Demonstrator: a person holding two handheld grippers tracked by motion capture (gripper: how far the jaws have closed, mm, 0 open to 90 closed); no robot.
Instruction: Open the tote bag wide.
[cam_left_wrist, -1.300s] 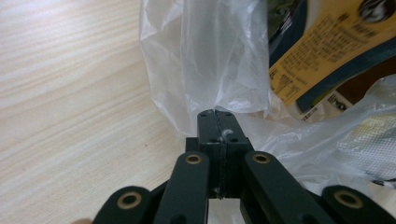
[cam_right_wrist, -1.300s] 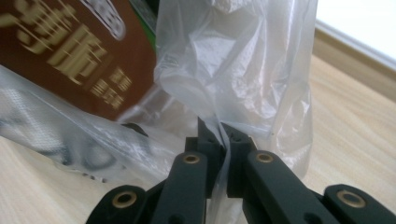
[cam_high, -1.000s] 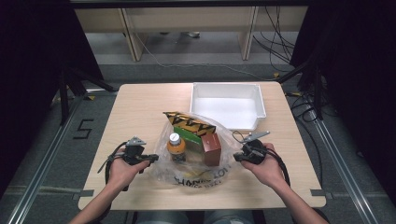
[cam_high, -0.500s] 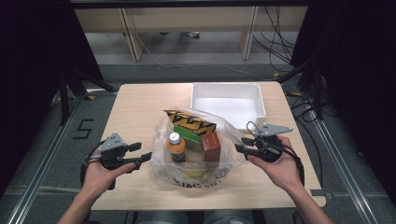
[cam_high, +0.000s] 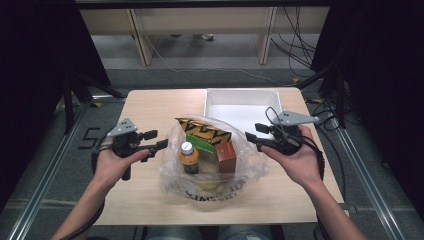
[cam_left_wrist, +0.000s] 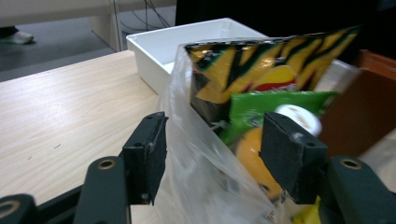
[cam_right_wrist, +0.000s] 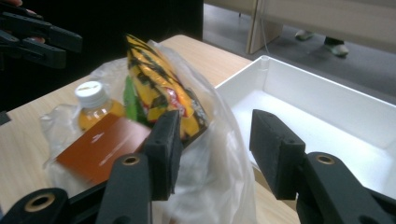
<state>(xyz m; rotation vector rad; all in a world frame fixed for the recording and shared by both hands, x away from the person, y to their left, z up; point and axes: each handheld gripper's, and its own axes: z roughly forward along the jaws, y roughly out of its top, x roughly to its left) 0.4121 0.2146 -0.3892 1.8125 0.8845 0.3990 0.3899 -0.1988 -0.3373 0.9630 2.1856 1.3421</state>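
We see the clear plastic bag (cam_high: 210, 170) sitting on the wooden surface (cam_high: 150, 105), just in front of the white bin (cam_high: 242, 100) and slightly to its left. Inside the bag stand a yellow-and-black snack packet (cam_high: 202, 131), a green packet (cam_high: 204, 145), an orange-drink bottle (cam_high: 189, 157) with a white cap, and a brown box (cam_high: 226, 156).

A second ago both grippers were down at the bag's two sides, their jaws nearly closed on its rim. Now the left gripper (cam_high: 154, 141) and the right gripper (cam_high: 254, 132) sit higher and a little out from the bag, and their jaws have just been opening. In the left gripper view the bag's film (cam_left_wrist: 196, 154) lies loosely between the spread jaws, with no pad pressing on it; in the right gripper view the film bulges up between the jaws (cam_right_wrist: 219, 154) in the same slack way. We read both as open and holding nothing.

The bag stays upright with its mouth gaping and the goods exposed. We judge that the rim has been let go, so the bag rests on its own beside the bin, and the contents are now reachable for picking out.
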